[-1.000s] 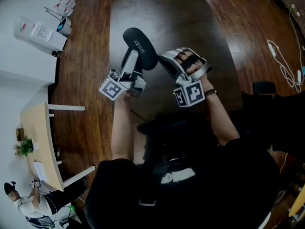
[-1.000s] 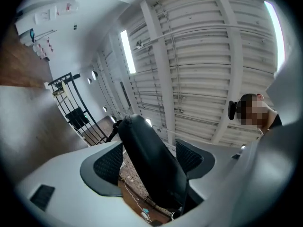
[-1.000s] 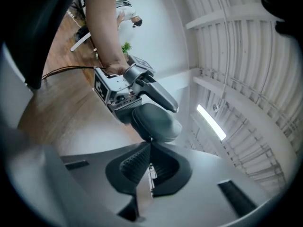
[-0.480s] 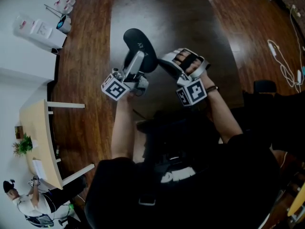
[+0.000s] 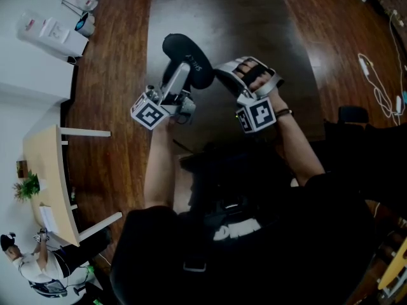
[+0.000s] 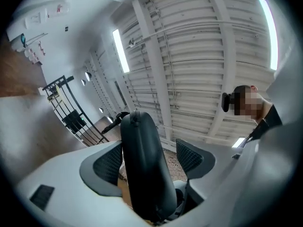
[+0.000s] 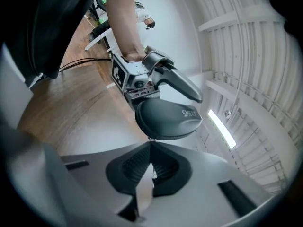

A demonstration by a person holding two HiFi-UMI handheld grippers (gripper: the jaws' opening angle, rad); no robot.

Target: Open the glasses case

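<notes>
1. Floor (image 5: 114,75): 1, dark wood, well below everything else.
2. Hand-held grippers: 2, both raised in the air.
   - Left hand-held gripper (image 5: 179,76): clamped on one end of the case, which stands upright btwn its jaws.
   - Right hand-held gripper (image 7: 151,145): jaws pressed together, tips right at the case's edge. Can't tell if a zip pull is pinched.
3. Case (image 5: 187,59): 1, black, oval, closed, w/ white lettering on one face. It's held clear of the floor.
</notes>
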